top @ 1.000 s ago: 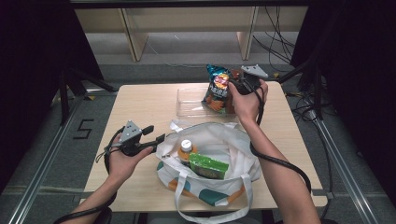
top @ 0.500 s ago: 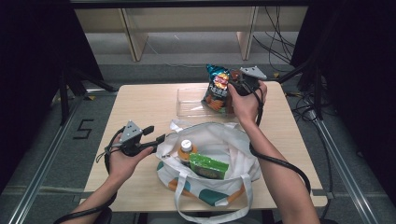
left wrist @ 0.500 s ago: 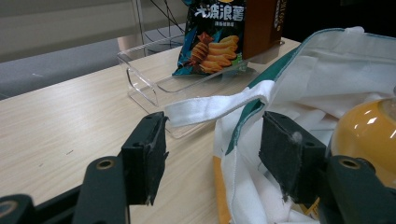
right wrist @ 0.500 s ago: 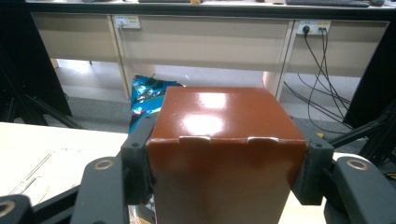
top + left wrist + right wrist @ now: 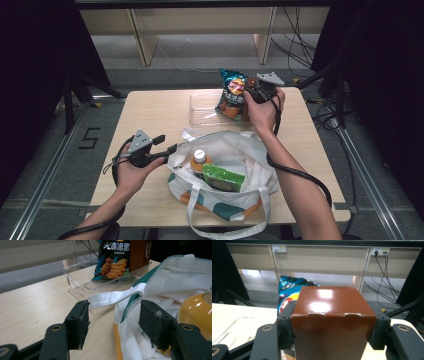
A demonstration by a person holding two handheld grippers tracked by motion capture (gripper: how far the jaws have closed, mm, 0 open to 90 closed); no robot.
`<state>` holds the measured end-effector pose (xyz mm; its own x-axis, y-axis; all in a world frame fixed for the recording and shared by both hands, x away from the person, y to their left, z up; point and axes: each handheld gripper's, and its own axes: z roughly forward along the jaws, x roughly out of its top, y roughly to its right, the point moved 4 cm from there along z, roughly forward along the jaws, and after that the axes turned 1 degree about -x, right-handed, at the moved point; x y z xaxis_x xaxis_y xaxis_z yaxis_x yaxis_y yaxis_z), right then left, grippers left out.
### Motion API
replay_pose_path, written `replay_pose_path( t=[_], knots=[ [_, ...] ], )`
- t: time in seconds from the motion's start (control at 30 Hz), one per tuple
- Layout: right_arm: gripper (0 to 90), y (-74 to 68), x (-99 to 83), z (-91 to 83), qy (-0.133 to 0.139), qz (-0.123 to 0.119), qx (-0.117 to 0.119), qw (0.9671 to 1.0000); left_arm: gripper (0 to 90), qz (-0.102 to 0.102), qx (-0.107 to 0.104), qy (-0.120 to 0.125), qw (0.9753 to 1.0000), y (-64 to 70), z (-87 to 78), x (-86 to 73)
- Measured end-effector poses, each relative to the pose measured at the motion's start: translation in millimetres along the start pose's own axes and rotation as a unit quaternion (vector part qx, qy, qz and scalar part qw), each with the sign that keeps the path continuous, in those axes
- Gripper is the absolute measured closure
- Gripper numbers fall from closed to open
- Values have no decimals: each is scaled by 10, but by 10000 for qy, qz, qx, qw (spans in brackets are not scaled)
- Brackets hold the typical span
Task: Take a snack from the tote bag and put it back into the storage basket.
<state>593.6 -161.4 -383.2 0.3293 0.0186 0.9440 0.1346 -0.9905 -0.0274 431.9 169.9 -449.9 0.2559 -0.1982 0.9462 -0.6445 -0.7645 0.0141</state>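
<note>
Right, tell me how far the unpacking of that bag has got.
Done: the chip bag stands in the clear tray. In hand: the right gripper clamps a brown box at the tray beside the chips. The left gripper is open at the tote bag strap. Left: an orange-filled bottle and a green packet lie in the bag.

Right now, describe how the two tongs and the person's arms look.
Both tongs, the left tongs and the right tongs, are black with two flat padded jaws and brass-coloured pivot screws. Each carries a grey three-cornered plate on top and trails a black cable. The forearms are bare, with no sleeves visible.
</note>
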Motion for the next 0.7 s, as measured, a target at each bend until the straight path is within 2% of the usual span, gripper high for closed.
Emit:
replay_pose_path(
  t=[0.1, 0.4, 0.47, 0.53, 0.57, 0.6, 0.7],
  knots=[
    [388, 14, 0, 10, 23, -59, -10, 10000, 401, -15, -8, 2, 10000, 5, 2, 1],
    [387, -5, -42, 52, -63, -16, -4, 10000, 400, -4, -43, 41, 10000, -3, 5, 3],
    [387, 9, -53, 62, -86, -97, 6, 9999, 400, -12, 1, -16, 10000, -2, 0, -2],
    [387, -9, -72, 60, -155, 19, -21, 9999, 401, -10, -7, -18, 10000, 4, 0, -1],
    [387, 6, -75, 65, -126, -88, 1, 9999, 400, -11, -9, -14, 10000, 8, -2, 1],
    [387, -9, -82, 54, -181, -15, -12, 9998, 401, -21, -30, 19, 10000, 8, 1, 3],
    [387, -19, -97, 51, -193, -24, -11, 9998, 400, -16, -22, 24, 10000, 2, 2, 2]
  ],
)
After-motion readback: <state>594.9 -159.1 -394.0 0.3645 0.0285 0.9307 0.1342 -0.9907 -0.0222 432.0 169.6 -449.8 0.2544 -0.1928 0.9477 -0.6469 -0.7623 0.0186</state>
